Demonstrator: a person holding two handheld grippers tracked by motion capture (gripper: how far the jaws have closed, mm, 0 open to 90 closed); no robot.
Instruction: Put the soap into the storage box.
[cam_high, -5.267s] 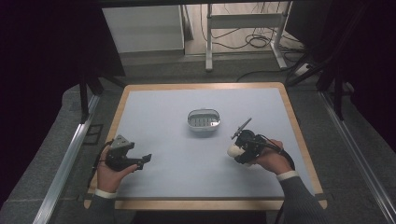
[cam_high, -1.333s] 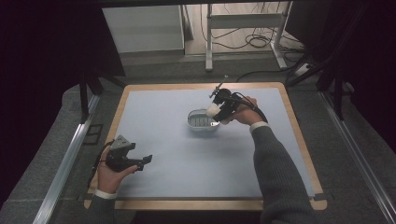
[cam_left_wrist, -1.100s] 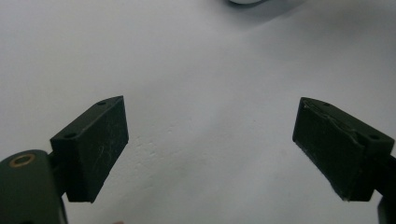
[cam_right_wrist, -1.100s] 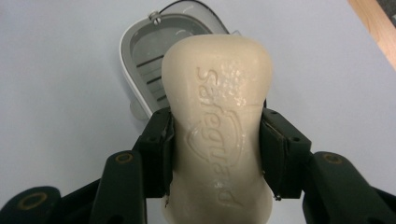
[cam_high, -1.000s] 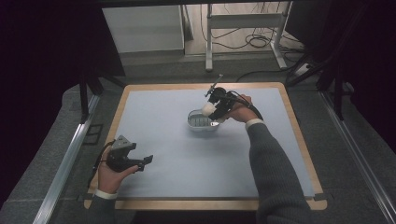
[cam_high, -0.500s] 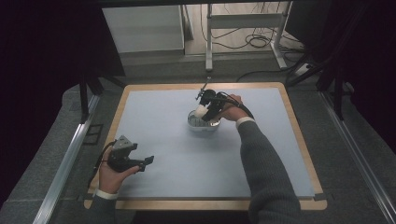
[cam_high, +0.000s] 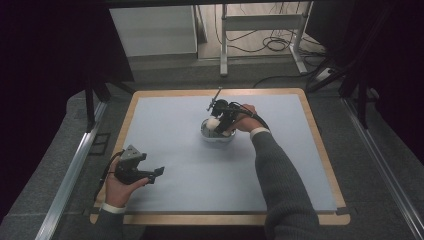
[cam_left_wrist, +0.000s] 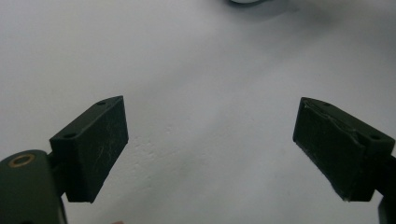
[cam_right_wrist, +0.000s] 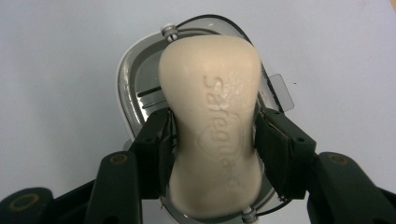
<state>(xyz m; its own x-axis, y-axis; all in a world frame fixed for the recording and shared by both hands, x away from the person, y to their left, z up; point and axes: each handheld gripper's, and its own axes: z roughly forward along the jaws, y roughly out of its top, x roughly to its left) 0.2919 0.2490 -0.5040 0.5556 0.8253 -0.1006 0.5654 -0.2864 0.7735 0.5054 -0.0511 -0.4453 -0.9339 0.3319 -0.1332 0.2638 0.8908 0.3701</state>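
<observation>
Between the jaws of the right gripper (cam_right_wrist: 217, 140), just eased apart, a cream, waisted soap bar (cam_right_wrist: 212, 121) has been lowered into the oval metal soap dish (cam_right_wrist: 133, 84); release seems near. The left gripper (cam_left_wrist: 210, 149) gapes empty.

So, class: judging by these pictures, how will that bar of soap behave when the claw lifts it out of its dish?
The bar of soap looks solid, so probably stiff, not floppy. Its smooth, rounded surface could slip, though the right claw sits at its narrow waist, which should help. The soap dish looks light, so it may shift.
</observation>
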